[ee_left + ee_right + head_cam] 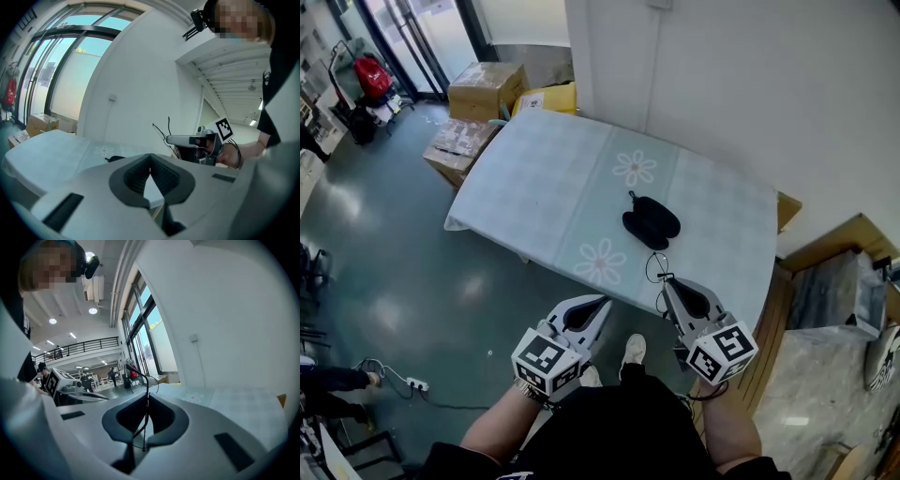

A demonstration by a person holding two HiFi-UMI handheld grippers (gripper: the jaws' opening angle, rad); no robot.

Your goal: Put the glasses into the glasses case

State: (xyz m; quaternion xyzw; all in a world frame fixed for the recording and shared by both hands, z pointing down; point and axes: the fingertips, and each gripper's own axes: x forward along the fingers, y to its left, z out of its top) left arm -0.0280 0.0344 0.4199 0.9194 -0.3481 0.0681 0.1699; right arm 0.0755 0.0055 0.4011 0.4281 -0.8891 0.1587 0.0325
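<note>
Glasses (147,405) in right gripper (667,281) grip

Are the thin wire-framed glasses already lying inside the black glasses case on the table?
No, the thin wire-framed glasses are pinched in the right gripper, apart from the black glasses case on the table.

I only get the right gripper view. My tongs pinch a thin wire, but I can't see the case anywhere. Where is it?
Observer: The case lies mid-table, between two flower prints, ahead of the right tongs.
Child: Is the wire really the glasses?
Observer: Yes. In the head view the glasses poke out of the tips, a thin frame by the table's near edge.
Child: And my other tongs?
Observer: The left tongs are shut, with nothing between them.
</note>
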